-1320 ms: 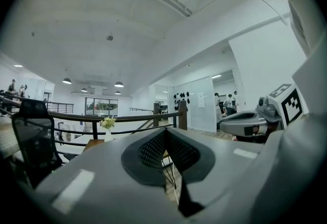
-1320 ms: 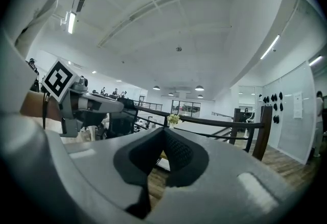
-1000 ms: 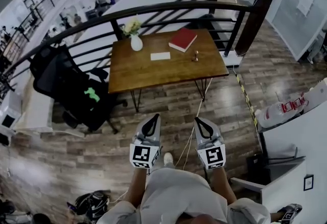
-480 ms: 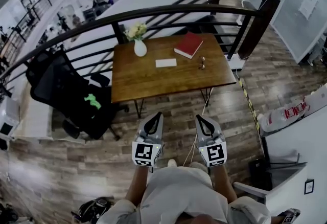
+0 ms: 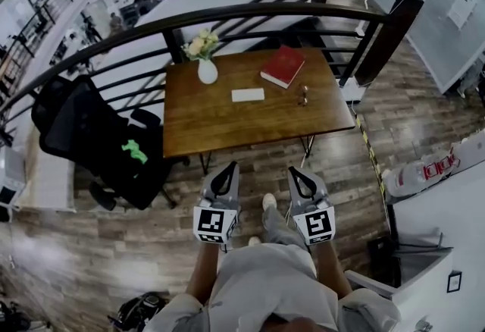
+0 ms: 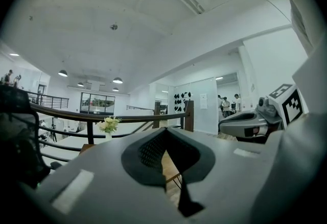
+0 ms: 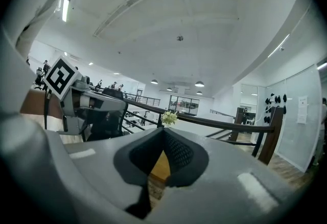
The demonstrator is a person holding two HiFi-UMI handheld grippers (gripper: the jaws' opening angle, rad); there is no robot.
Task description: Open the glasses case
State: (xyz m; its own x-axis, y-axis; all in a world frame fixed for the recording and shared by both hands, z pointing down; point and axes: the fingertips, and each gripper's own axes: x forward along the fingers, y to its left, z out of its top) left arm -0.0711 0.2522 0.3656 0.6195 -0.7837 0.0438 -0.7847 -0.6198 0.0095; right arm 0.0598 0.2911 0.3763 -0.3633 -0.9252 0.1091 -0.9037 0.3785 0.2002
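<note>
Table nearer — glasses case in head view only

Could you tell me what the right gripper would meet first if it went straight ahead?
Likely the wooden table, at its near edge; only floor lies before the right gripper. Depth is unclear.

Wooden table with 4 things: flower vase, white case, red book, small object

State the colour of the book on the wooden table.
The book is red; the head view shows it best.
</note>
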